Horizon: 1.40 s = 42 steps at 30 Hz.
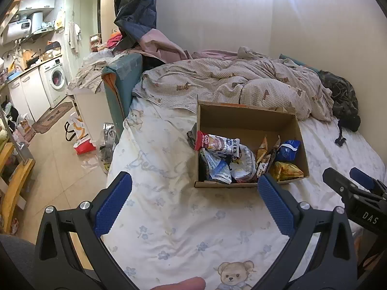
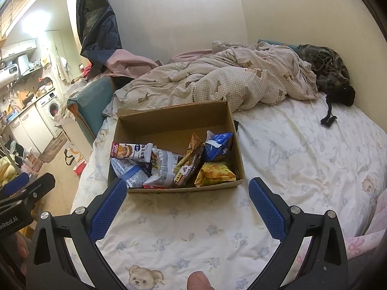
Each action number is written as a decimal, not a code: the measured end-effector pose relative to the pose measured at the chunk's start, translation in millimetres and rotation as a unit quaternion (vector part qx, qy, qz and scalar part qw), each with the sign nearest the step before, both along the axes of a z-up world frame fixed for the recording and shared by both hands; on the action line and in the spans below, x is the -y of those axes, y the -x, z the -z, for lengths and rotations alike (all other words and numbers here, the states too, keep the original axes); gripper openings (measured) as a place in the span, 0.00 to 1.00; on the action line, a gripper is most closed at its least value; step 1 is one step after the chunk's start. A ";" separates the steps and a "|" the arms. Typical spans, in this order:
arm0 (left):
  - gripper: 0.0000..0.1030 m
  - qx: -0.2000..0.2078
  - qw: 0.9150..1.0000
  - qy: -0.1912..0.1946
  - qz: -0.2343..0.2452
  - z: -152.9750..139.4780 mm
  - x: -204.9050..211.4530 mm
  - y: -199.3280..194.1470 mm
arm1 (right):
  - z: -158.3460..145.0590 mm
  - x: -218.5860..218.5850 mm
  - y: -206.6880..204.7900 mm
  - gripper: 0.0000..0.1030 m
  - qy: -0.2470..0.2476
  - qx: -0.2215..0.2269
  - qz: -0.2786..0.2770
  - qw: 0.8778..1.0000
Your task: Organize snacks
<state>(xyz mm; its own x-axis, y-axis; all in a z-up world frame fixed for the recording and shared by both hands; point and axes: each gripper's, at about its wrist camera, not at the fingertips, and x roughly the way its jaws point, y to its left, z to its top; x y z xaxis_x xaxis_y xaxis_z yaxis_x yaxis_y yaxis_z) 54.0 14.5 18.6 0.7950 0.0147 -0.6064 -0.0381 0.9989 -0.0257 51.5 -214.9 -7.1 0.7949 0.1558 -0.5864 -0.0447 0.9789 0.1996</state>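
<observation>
1. My left gripper (image 1: 194, 189) hangs over the bed with its blue fingers (image 1: 113, 205) spread wide. It holds nothing.
2. My right gripper (image 2: 187, 194) hangs over the bed too. Its fingers are also wide apart and hold nothing.
3. The cardboard box (image 2: 174, 113) sits open on the bed sheet (image 2: 302, 159), just past both sets of fingertips.
4. The snacks are all in the near half of the box — the far half shows bare cardboard.
5. A long white packet with a red end (image 1: 217, 142) lies on top at the left, and its red end sticks out over the box wall.
6. A blue bag (image 2: 219, 145) leans near the right wall, and a yellow bag (image 2: 214, 174) lies in front of it by the near right corner.
7. Between them stand brown packets (image 2: 191, 159), and crinkly white bags (image 2: 162, 166) lie to their left.
8. A rumpled checked blanket (image 1: 229, 82) is bunched up behind the box.
</observation>
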 end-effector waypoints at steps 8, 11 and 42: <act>1.00 -0.001 1.000 -0.001 0.000 0.4 0.6 -0.6 | 2.5 -1.5 -2.7 1.00 0.002 0.000 0.000 1.000; 1.00 -0.001 1.000 0.000 0.001 0.4 0.7 -0.6 | 2.9 -1.5 -3.3 1.00 0.004 0.001 -0.001 1.000; 1.00 0.000 1.000 0.000 0.003 0.8 0.9 0.1 | 4.4 4.7 -5.9 1.00 0.012 0.002 0.004 1.000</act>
